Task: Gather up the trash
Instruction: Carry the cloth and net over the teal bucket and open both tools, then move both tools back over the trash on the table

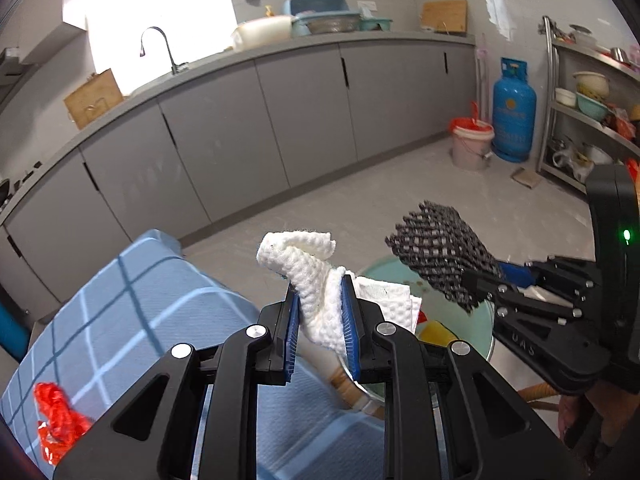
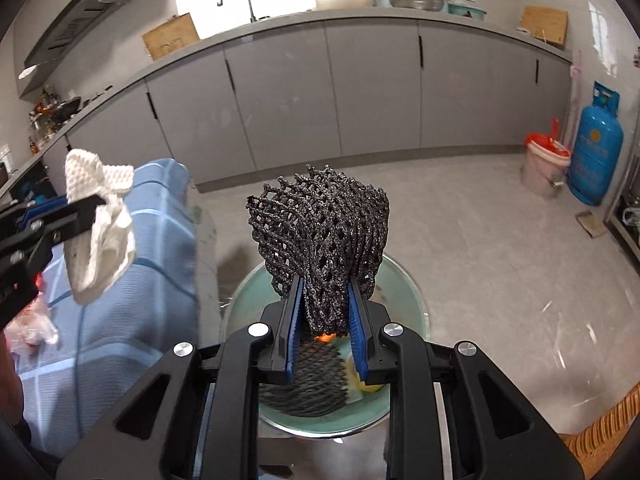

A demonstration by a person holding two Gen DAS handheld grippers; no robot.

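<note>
My left gripper (image 1: pixel 320 312) is shut on a crumpled white paper towel (image 1: pixel 308 268) and holds it in the air; both show at the left of the right wrist view (image 2: pixel 100 236). My right gripper (image 2: pixel 325 312) is shut on a black foam net sleeve (image 2: pixel 324 232), held above a round green glass table (image 2: pixel 404 288). In the left wrist view the net (image 1: pixel 440 260) and the right gripper (image 1: pixel 476 288) are at the right. More white paper (image 1: pixel 396 300) and a yellow item (image 1: pixel 434 332) lie on the table.
A blue checked cloth (image 1: pixel 160 312) covers furniture at the left, with red plastic scrap (image 1: pixel 56 416) on it. A lined bucket (image 1: pixel 472 144) and blue gas cylinder (image 1: pixel 512 116) stand by grey cabinets (image 1: pixel 280 120). A metal shelf rack (image 1: pixel 580 112) is at the right.
</note>
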